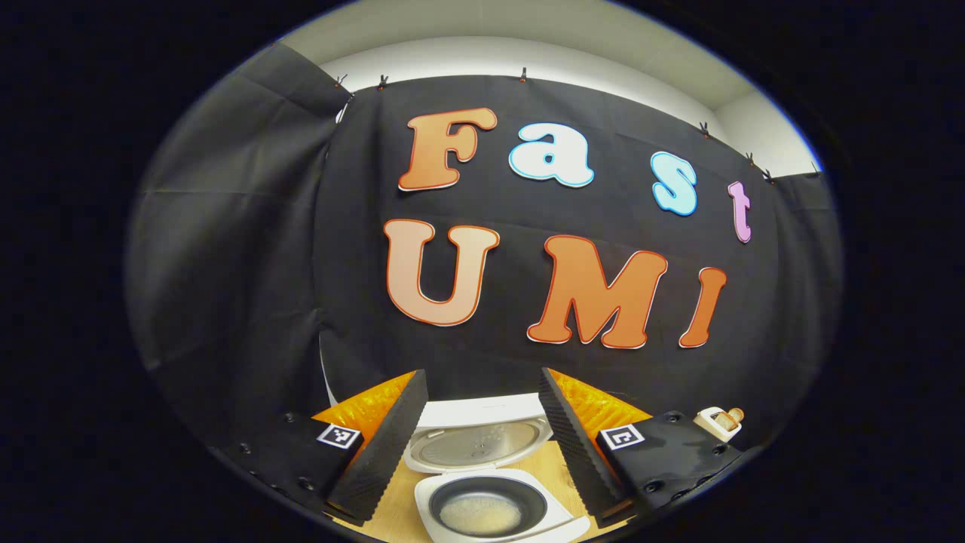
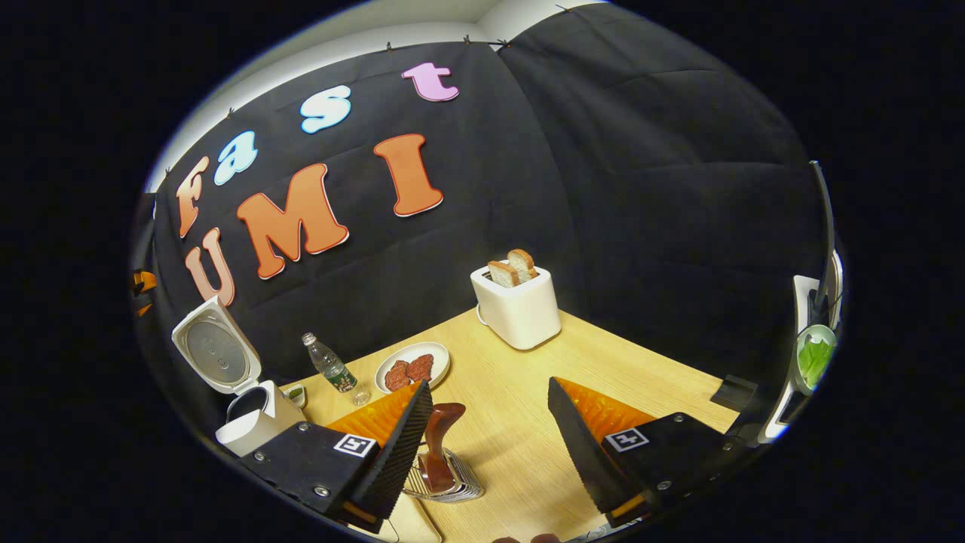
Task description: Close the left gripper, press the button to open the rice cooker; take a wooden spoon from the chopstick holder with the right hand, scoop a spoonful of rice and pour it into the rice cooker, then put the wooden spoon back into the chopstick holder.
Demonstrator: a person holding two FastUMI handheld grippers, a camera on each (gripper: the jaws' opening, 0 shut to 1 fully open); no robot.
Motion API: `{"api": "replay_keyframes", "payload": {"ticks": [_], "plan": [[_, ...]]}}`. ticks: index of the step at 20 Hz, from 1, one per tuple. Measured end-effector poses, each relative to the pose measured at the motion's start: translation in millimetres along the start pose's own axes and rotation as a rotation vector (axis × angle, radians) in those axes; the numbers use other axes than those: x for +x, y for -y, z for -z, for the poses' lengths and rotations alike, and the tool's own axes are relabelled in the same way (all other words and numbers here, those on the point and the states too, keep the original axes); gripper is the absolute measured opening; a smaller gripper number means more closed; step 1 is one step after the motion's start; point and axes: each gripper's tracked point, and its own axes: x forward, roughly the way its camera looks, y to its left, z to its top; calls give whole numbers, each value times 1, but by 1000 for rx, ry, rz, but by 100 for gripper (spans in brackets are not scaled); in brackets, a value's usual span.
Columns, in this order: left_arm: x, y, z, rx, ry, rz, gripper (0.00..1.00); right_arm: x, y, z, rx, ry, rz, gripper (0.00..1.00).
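From my seat the wooden table (image 2: 520, 422) takes up most of the right gripper view, and on it the rice cooker (image 1: 482, 483) stands with its lid tipped right back, so the button step looks finished; its dark inner pot (image 1: 486, 505) holds a pale patch of rice at the bottom, which I take to be the poured spoonful. My left gripper (image 1: 482, 437) hangs above the cooker with its jaws wide apart, gripping nothing. The toaster (image 2: 518, 308) carries two slices of bread, and a plate (image 2: 413, 365) holds something reddish. My right gripper (image 2: 490, 434) is spread wide and empty too, just beside the wire chopstick holder (image 2: 448, 483), where the wooden spoon (image 2: 437, 445) stands upright, apparently returned.
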Motion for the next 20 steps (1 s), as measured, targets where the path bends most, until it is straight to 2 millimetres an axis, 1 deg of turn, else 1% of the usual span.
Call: {"api": "replay_keyframes", "payload": {"ticks": [3,5,6,8,10,13,15,17,20], "plan": [[46,3,9,33,-37,3,100,-6,5,-3,-1,6,30,95],[73,2,16,62,-63,-15,100,-9,8,-12,-12,20,42,95],[86,1,23,62,-80,-19,100,-9,9,-18,-19,28,48,95],[106,2,38,16,-122,-5,100,-14,12,-31,-24,53,53,95],[120,-7,48,13,-146,-27,100,-15,13,-41,-19,71,63,95],[132,-11,69,11,-197,-27,100,-21,15,-48,-7,83,62,95],[133,-10,86,-37,-241,-20,100,-23,18,-51,5,87,63,95],[132,-16,90,-22,-257,-44,100,-26,19,-52,3,89,63,95],[122,-9,97,-1,-305,-8,100,-35,19,-66,-24,122,71,95]]}}
